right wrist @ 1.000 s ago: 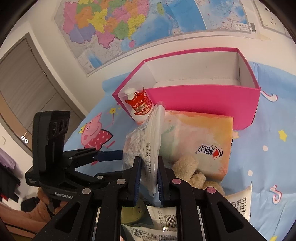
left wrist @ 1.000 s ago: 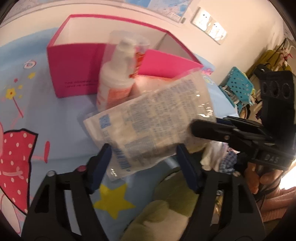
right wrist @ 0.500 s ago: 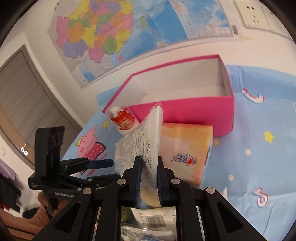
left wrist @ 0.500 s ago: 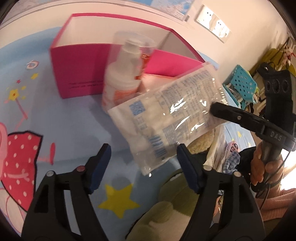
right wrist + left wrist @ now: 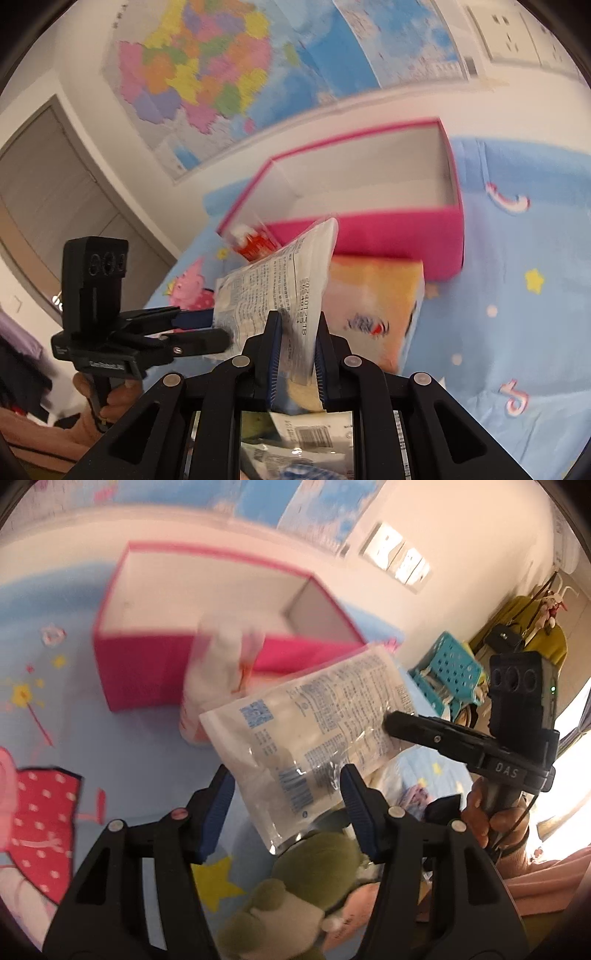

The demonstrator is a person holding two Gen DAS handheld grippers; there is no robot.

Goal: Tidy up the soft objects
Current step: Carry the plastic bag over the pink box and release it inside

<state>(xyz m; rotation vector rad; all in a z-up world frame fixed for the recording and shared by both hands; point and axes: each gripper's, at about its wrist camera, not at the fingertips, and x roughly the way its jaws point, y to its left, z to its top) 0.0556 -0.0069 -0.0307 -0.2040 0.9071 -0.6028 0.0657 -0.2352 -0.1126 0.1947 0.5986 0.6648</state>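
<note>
Blue cartoon-print bedding (image 5: pixel 517 332) covers the bed, with a map (image 5: pixel 229 74) on the wall behind it. An open pink box (image 5: pixel 155 672) sits toward the far edge of the bed, a blurred white bottle (image 5: pixel 218 679) standing against its near wall and an orange tissue pack (image 5: pixel 373 306) just in front. The right gripper (image 5: pixel 295 354) pinches one end of a clear printed packet (image 5: pixel 310 738), held in the air near the box. The left gripper (image 5: pixel 286 812) has its jaws closing around the packet's other end; whether its pads touch is unclear. A green plush toy (image 5: pixel 295 893) lies below.
</note>
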